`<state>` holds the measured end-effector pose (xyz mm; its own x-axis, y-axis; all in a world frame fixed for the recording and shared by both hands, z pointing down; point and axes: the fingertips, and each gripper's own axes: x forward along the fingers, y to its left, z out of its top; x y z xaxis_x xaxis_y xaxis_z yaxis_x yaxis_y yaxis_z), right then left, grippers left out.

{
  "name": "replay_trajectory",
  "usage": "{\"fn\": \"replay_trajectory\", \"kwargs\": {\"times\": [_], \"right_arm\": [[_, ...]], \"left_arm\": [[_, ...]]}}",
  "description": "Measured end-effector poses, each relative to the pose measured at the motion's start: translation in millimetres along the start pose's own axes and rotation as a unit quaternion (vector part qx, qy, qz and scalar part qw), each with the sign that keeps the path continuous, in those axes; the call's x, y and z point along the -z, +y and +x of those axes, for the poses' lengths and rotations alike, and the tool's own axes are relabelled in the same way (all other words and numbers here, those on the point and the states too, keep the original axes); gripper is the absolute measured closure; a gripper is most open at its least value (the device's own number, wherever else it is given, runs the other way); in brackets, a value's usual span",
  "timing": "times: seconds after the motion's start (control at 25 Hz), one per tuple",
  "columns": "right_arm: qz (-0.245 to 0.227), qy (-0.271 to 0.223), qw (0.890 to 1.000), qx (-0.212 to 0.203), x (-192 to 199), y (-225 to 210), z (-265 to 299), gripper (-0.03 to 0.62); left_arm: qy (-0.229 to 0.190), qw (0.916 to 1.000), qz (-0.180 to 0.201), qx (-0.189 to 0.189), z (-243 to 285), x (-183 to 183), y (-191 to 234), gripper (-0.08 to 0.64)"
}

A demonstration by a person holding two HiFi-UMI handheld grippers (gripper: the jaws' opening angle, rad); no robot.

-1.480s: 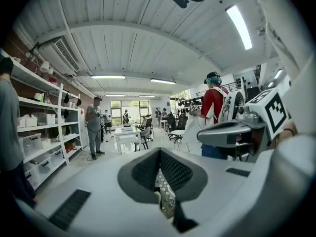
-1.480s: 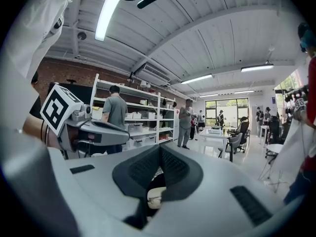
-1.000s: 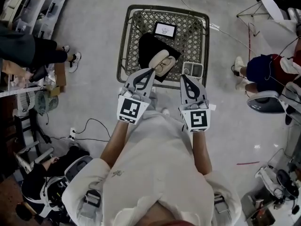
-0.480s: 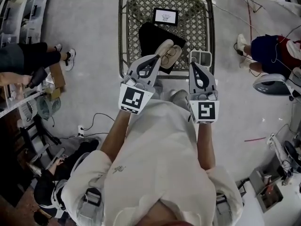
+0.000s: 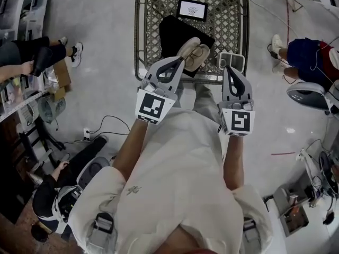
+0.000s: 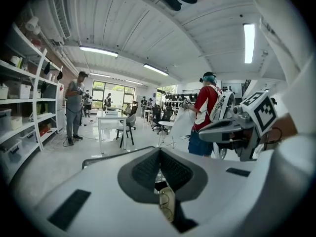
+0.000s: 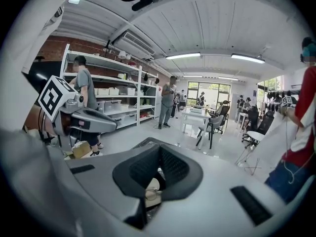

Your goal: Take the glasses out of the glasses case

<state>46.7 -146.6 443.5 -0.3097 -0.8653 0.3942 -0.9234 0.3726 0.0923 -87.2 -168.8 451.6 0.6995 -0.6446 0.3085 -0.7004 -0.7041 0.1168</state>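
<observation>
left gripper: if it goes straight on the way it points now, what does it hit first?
Most likely the glasses case, lying open. The left gripper, jaws together, points up and right at it, and the case sits dead ahead in the left gripper view. The height gap is unclear, so it might pass just above.

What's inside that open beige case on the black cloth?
A pair of dark-rimmed glasses lies in the open beige case. Its near corner is covered by the left tongs.

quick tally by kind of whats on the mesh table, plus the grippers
glasses case: 1
glasses: 1
black cloth: 1
small screen: 1
white tray: 1
grippers: 2 (left gripper, right gripper)
total: 7
</observation>
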Motion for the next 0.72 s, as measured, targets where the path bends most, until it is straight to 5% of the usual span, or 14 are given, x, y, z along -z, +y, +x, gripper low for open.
{"fn": "replay_trajectory", "kwargs": {"times": [0.4, 0.72], "right_arm": [[0.014, 0.021, 0.999, -0.048, 27.8, -18.6, 26.4, 0.586], [0.029, 0.030, 0.997, -0.070, 47.9, -26.2, 39.1, 0.586]], "left_arm": [[0.038, 0.9977, -0.021, -0.053, 12.9, 27.6, 12.8, 0.546], [0.057, 0.9967, -0.023, -0.054, 37.8, 38.7, 4.7, 0.546]]}}
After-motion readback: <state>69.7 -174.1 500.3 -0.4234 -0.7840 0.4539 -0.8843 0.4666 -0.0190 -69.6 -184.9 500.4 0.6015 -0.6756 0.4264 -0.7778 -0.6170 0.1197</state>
